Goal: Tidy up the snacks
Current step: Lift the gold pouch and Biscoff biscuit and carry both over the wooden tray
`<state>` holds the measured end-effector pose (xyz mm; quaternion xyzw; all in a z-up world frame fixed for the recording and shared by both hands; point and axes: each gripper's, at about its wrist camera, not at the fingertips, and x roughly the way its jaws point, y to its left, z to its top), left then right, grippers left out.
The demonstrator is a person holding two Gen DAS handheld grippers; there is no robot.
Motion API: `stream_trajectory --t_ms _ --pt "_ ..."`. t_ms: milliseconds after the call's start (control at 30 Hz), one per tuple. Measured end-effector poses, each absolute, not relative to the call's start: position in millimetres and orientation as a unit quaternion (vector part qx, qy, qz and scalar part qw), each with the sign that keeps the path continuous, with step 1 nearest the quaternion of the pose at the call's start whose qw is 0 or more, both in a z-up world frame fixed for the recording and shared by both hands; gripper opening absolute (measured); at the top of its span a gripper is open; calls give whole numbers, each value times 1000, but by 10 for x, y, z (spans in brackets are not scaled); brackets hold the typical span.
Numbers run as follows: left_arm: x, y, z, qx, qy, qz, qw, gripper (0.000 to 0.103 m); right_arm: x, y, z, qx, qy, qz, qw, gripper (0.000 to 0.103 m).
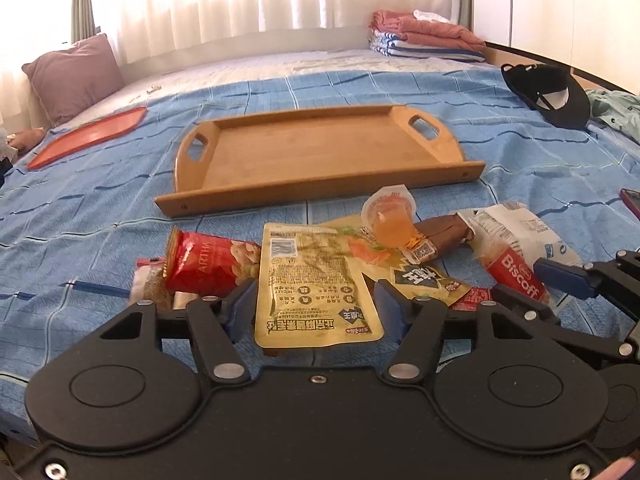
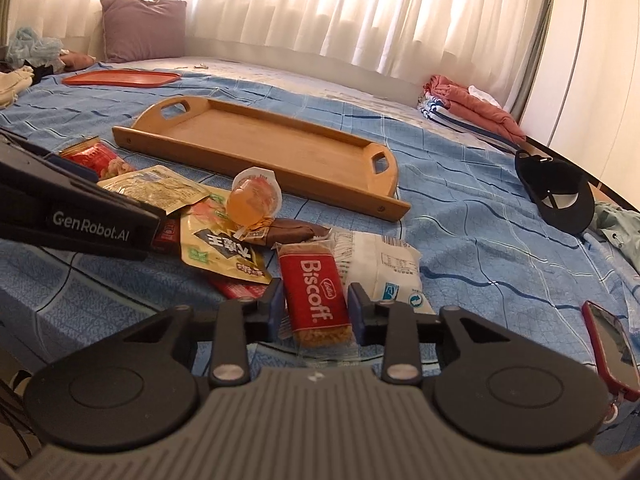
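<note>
Snack pile on a bed [image 1: 100, 184] with blue checked cover, just in front of an empty wooden tray [image 1: 320, 152].

Left gripper [image 1: 316, 304] partly open, blue pads either side of a yellow pouch [image 1: 312, 284]; left pad clear of its edge, right pad close beside it, contact there impossible to tell. Pouch flat on the cover, printed back up.

Right gripper [image 2: 316, 312] narrower, astride the near end of a red Biscoff packet [image 2: 320, 296]; pads right at its 2 long edges, real squeeze not certain. Packet flat on the bed.

Beyond the pouch: red nut bag [image 1: 212, 264] to the left, a second yellow pouch [image 1: 420, 272] partly under it to the right, orange jelly cup [image 1: 394, 220] tipped on its side over a brown wrapped bar [image 1: 444, 232], white packet [image 2: 384, 264] touching the Biscoff packet.

Farther off: orange lid [image 1: 88, 136], purple pillow [image 1: 76, 76], folded laundry [image 1: 428, 36], black cap [image 1: 552, 96], red-cased phone [image 2: 612, 352].
</note>
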<state>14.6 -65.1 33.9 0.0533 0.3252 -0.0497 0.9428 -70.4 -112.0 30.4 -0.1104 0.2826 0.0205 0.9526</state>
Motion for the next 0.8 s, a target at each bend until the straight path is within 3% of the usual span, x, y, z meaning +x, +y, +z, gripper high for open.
stream_trajectory --t_ms 100,167,367,400,433,533,667,800 --pt "126 -626 343 52 326 -46 943 59 -740 -1134 333 -105 282 26 953 39" --pt "119 -600 351 48 327 -44 943 59 -753 -1150 369 -100 279 25 955 20" --pt "101 -540 388 48 324 -42 944 57 -710 -1230 478 -76 274 20 959 18" --pt "105 -538 374 49 326 -41 943 59 -702 -1229 476 -79 275 22 958 24" --pt "108 -533 354 51 330 -41 942 59 -698 -1230 468 -81 277 22 957 39" --pt "101 -536 303 52 334 -32 940 62 -721 -1207 419 -86 286 29 954 56" --pt "122 -556 260 65 325 -16 943 75 -750 -1145 336 -102 297 39 948 60" --pt "206 -601 189 79 335 -21 939 75 -718 -1120 318 -103 299 36 948 61"
